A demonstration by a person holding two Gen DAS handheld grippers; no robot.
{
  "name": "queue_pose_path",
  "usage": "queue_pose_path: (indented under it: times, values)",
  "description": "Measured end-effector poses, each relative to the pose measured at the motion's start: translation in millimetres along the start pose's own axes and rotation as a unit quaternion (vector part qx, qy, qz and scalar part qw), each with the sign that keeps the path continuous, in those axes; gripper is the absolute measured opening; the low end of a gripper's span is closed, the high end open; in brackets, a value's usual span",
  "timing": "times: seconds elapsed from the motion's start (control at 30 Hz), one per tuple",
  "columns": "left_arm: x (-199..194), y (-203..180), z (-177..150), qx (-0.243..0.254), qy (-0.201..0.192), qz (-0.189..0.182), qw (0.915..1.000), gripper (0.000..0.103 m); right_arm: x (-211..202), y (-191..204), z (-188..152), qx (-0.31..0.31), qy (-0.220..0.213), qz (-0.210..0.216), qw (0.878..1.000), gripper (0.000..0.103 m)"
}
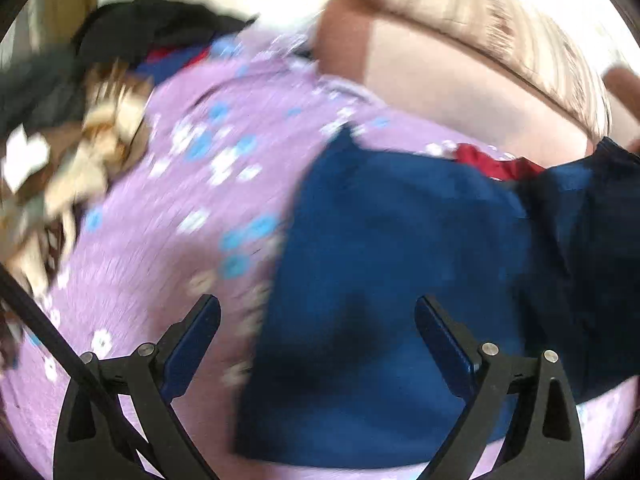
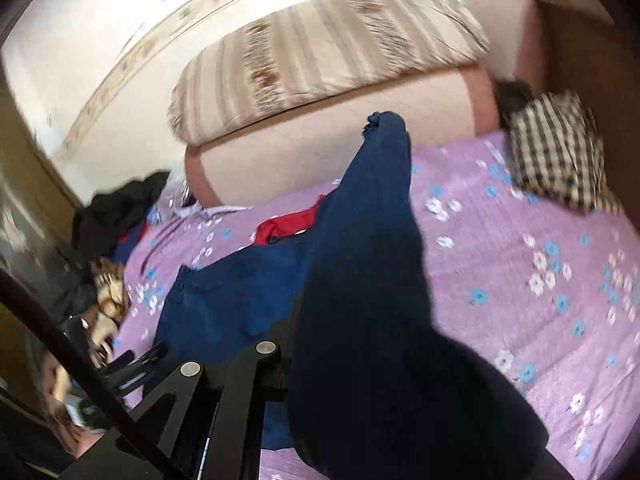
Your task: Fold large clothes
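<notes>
A large navy blue garment (image 1: 380, 264) lies on the purple flowered bedsheet (image 1: 168, 208). My left gripper (image 1: 318, 320) is open and empty, hovering just above the garment's near left part. In the right wrist view the same garment (image 2: 360, 280) drapes up over my right gripper (image 2: 304, 320), which is shut on a fold of it and lifts it off the sheet (image 2: 520, 264). The cloth hides the right finger. A red garment (image 2: 288, 224) lies under the navy one's far edge.
A pile of dark clothes (image 2: 116, 208) and a brown patterned cloth (image 1: 100, 148) lie at the bed's left side. A checked cloth (image 2: 560, 152) lies at the far right. A striped cushion (image 2: 320, 52) stands behind the bed.
</notes>
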State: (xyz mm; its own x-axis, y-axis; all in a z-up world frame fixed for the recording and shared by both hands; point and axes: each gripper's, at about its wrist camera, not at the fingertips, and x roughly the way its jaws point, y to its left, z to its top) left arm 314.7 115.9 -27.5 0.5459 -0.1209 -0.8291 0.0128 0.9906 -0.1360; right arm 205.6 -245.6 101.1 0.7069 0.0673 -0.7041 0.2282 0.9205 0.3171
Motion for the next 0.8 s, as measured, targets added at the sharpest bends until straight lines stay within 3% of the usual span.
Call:
queue_pose_path:
  times: [0.1,0.17,0.27,0.37,0.5,0.6,0.73,0.8]
  values:
    - [31,42,-15,-0.014,0.057,-0.036,0.9976,0.097,18,57,-3,-0.051,0.007,-0.022,0.998,0.015]
    - [25,49,-23,-0.008,0.021,-0.054,0.9983,0.096,34,95,-10,-0.083,0.014,-0.030,0.996,0.015]
    - [4,67,-14,-0.037,-0.003,-0.071,0.9968,0.096,62,163,-31,-0.149,0.015,-0.054,0.987,0.015]
    - [-17,99,-6,-0.067,-0.051,-0.039,0.9957,0.096,90,214,-55,-0.195,0.022,-0.059,0.979,0.015]
    - [3,113,-13,-0.064,-0.011,-0.046,0.9968,0.096,142,271,-108,-0.267,0.042,-0.071,0.960,0.015]
    - [7,121,-19,-0.060,-0.005,-0.039,0.9974,0.096,171,286,-143,-0.302,0.064,-0.085,0.947,0.015]
    - [0,138,-18,-0.084,-0.014,-0.053,0.9949,0.096,163,289,-144,-0.321,0.041,-0.098,0.941,0.016]
    - [2,140,-18,-0.084,-0.010,-0.058,0.9947,0.096,166,289,-148,-0.333,0.049,-0.106,0.936,0.028]
